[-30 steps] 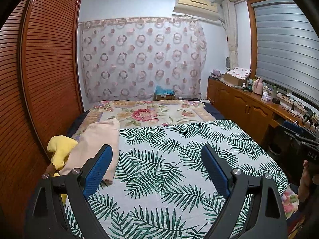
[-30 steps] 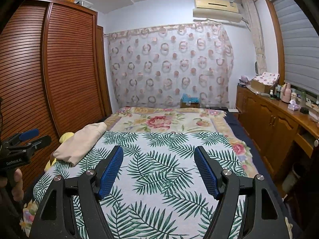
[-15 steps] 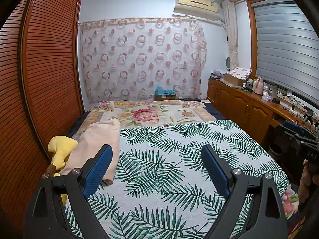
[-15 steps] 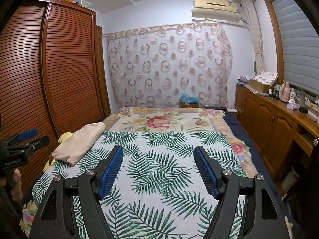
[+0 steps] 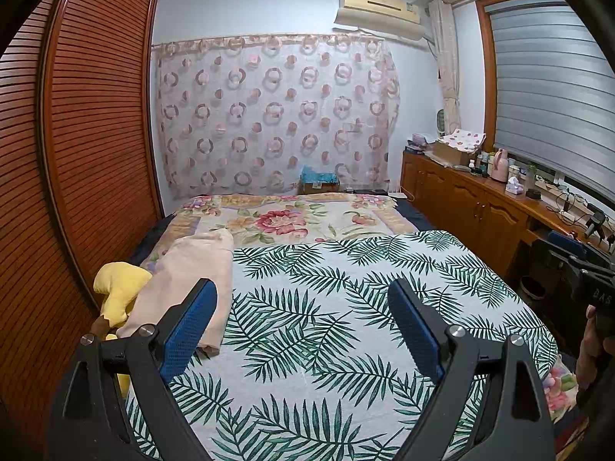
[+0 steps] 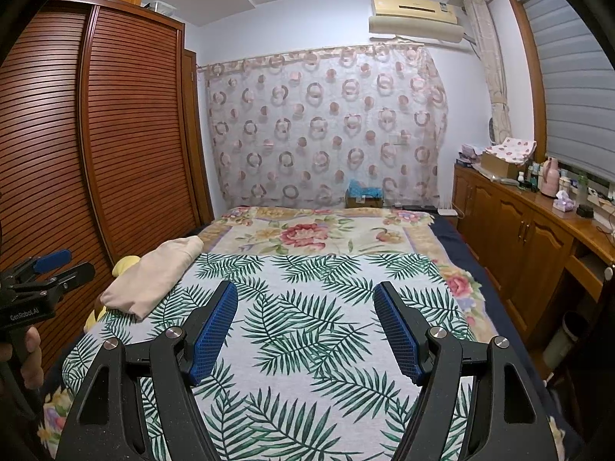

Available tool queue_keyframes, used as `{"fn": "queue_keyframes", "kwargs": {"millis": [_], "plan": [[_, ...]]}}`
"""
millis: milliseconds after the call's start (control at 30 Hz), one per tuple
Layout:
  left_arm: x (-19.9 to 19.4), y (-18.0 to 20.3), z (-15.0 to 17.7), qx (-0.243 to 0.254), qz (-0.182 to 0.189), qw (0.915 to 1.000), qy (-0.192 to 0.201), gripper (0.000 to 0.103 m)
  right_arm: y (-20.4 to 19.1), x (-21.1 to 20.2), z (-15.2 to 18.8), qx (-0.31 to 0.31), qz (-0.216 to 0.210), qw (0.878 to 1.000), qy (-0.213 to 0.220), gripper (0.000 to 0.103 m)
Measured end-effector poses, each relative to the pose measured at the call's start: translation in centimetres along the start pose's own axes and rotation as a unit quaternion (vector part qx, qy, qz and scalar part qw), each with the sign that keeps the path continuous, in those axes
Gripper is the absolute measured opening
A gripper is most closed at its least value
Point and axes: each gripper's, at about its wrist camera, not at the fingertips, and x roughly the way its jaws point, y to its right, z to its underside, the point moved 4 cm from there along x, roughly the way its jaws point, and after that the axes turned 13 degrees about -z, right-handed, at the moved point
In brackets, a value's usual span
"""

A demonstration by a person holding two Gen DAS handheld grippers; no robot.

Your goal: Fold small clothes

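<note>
Beige garment (image 5: 184,272) sits bunched on the left side of the bed, partly on the palm-leaf cover (image 5: 326,307), its far end toward the floral blanket (image 5: 276,223); can't tell what kind of garment it is or whether it's already half folded. Just left of it, touching or nearly so, is a yellow soft toy (image 5: 119,284) at the bed edge next to the louvred wardrobe (image 5: 77,115). Left gripper (image 5: 300,319) hovers above the cover with fingers spread wide, nothing in them; its left finger overlaps the garment's near end in view, but contact isn't evident, so I'd call it above, not touching. Right gripper (image 6: 305,324) is also wide apart and empty, aimed at bare leaf print mid-bed, well apart from the garment (image 6: 153,272). Judgement: folding not begun, step in hand is reach and pick. Suggest the left takes the near hem, pinching fabric only, low enough to catch both layers if doubled, and keeps clear of the toy so it isn't dragged along. Bring the right across to the far end, lift together, and lay the piece flat on the open leaf-print area in the middle before any crease. Soft cloth will sag, so grip at corners, not mid-edge. Risk: snagging the cover underneath with the pads.
</note>
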Motion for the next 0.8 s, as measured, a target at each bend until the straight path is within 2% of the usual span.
{"fn": "queue_keyframes", "kwargs": {"millis": [800], "plan": [[-0.05, -0.02, -0.01, 0.0, 0.0, 1.0, 0.002, 0.091, 0.23, 0.15, 0.02, -0.003, -0.002, 1.0, 0.003, 0.075]]}}
